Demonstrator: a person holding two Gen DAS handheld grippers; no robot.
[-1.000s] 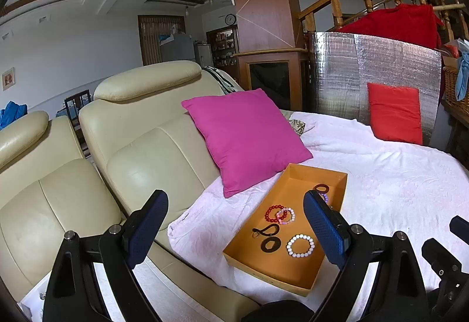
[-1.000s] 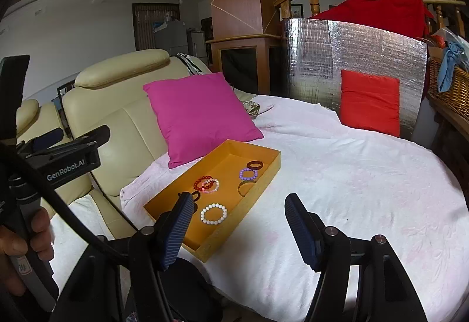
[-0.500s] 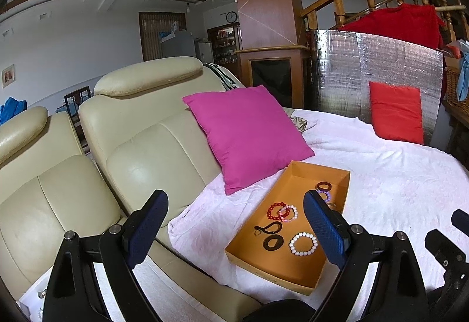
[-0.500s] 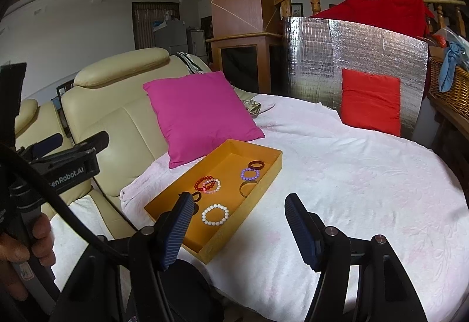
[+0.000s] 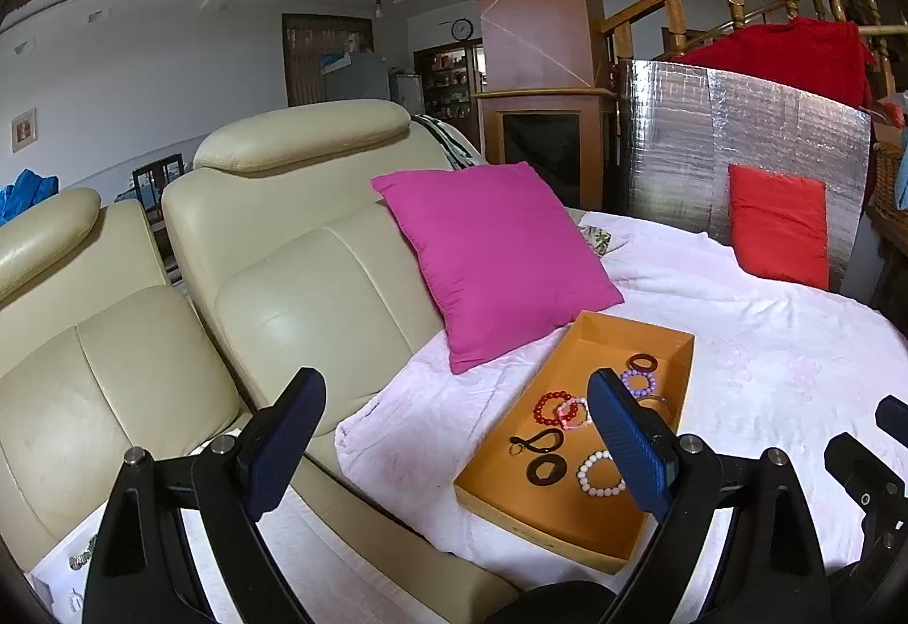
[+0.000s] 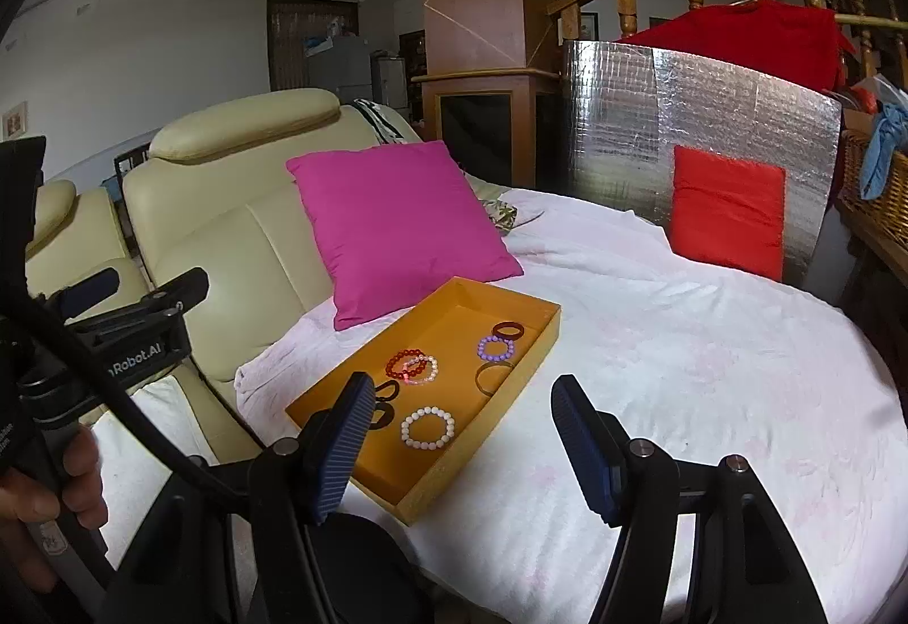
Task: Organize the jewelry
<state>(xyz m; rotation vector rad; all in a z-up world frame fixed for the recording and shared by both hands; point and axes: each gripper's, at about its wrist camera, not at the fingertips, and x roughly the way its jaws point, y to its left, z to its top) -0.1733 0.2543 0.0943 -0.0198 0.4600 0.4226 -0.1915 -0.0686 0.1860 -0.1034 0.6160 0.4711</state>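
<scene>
While both hand-held grippers (image 5: pixel 457 445) (image 6: pixel 462 439) gape empty | orange tray (image 6: pixel 528 357) of bracelets lies just ahead

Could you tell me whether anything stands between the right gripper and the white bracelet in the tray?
Nothing visible does. The right gripper is open above the tray's near end, and the white bracelet lies uncovered on the tray floor, apart from the other bracelets.

Home lounge: sofa (image 5: pixel 295 294), cushions (image 5: pixel 499 260)
</scene>
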